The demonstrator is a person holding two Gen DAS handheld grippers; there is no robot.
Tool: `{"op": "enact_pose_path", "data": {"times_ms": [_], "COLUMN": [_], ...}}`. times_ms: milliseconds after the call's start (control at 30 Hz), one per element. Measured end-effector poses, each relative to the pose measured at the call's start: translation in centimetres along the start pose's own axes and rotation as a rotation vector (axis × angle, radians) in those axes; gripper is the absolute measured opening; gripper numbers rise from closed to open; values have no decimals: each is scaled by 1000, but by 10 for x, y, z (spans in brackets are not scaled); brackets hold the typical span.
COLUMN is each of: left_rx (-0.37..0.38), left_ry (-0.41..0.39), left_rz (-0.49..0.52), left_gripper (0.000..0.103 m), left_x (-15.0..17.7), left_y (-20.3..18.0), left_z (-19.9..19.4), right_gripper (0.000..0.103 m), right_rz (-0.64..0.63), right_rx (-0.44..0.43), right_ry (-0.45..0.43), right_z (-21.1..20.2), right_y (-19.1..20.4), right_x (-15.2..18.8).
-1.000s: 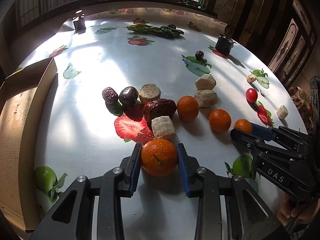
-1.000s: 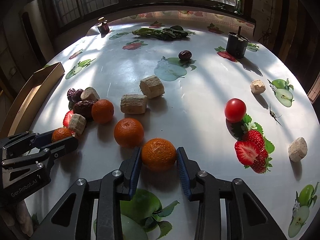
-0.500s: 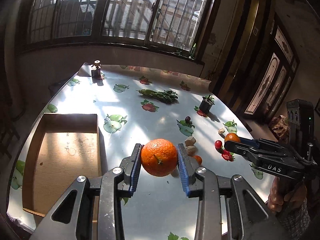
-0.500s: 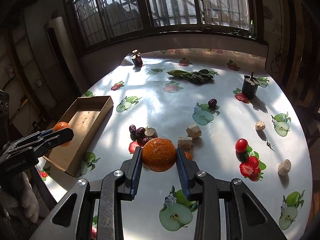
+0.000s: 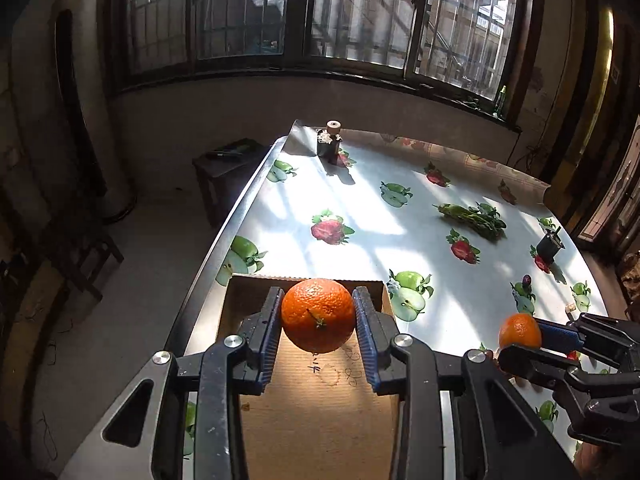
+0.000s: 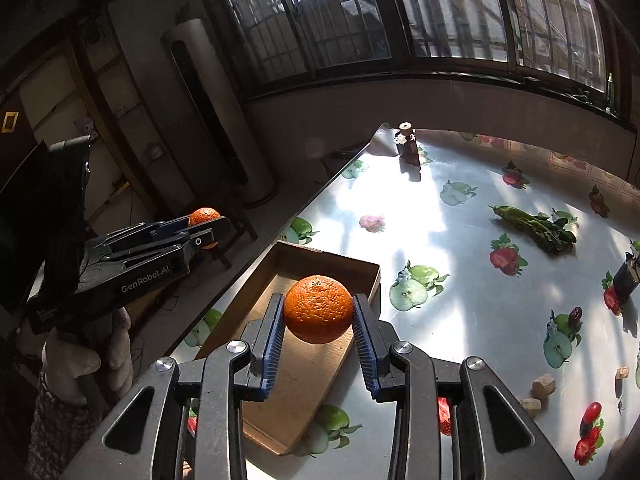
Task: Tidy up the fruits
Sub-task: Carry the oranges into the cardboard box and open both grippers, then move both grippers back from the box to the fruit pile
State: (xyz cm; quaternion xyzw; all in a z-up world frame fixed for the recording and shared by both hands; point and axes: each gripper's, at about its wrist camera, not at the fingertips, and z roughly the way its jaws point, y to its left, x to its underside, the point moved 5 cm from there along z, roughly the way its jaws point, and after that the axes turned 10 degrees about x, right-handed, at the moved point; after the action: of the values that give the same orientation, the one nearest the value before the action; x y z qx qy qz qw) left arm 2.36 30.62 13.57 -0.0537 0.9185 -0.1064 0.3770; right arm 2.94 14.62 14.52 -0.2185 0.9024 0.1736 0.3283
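1. Where the left gripper (image 5: pixel 318 322) fills the foreground of the left wrist view, its blue-padded jaws pinch an orange (image 5: pixel 318 315) from both sides, stem end facing the camera.
2. Held clear of any surface, this orange hangs above the open cardboard box (image 5: pixel 320 412), whose sunlit floor bears faint pen marks.
3. Right gripper (image 6: pixel 319 320): jaws likewise pressed against a second orange (image 6: pixel 319 309), suspended over the same box (image 6: pixel 304 384), nearer its far wall.
4. Each tool appears in the other's view: the right gripper (image 5: pixel 520 340) enters from the right edge with its orange (image 5: pixel 519 331); the left gripper (image 6: pixel 208 232), marked "GenRobot.AI", enters from the left with its orange (image 6: pixel 205 216).
5. Box position: at the near left corner of the table (image 5: pixel 360 208), along its left edge, on a cloth printed with apples and strawberries.
6. Farther objects on the table: a bundle of green vegetables (image 6: pixel 536 229), a small dark bottle (image 5: pixel 330 142) at the far corner, a cherry tomato (image 6: pixel 591 412), a dark date (image 6: pixel 576 314) and pale cut blocks (image 6: pixel 543 385).
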Motion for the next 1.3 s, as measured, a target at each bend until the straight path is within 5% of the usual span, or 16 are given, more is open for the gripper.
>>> {"op": "enact_pose_path", "data": {"times_ms": [333, 700, 1000, 1300], "left_rx": [-23, -38, -87, -201], "left_ry": [173, 187, 104, -107], "left_rz": [-176, -191, -196, -79], "left_gripper": [34, 37, 45, 87], "left_x": [51, 58, 53, 70], "left_y": [69, 78, 67, -1], "left_z": [122, 144, 98, -18], "right_gripper": [36, 37, 40, 61], "right_rz": [-43, -88, -99, 20], "right_rx": [38, 98, 101, 96], "right_ry": [157, 179, 93, -79], "right_z": [165, 205, 169, 52], "right_y": [19, 22, 24, -7], "right_x": [28, 33, 31, 62]}}
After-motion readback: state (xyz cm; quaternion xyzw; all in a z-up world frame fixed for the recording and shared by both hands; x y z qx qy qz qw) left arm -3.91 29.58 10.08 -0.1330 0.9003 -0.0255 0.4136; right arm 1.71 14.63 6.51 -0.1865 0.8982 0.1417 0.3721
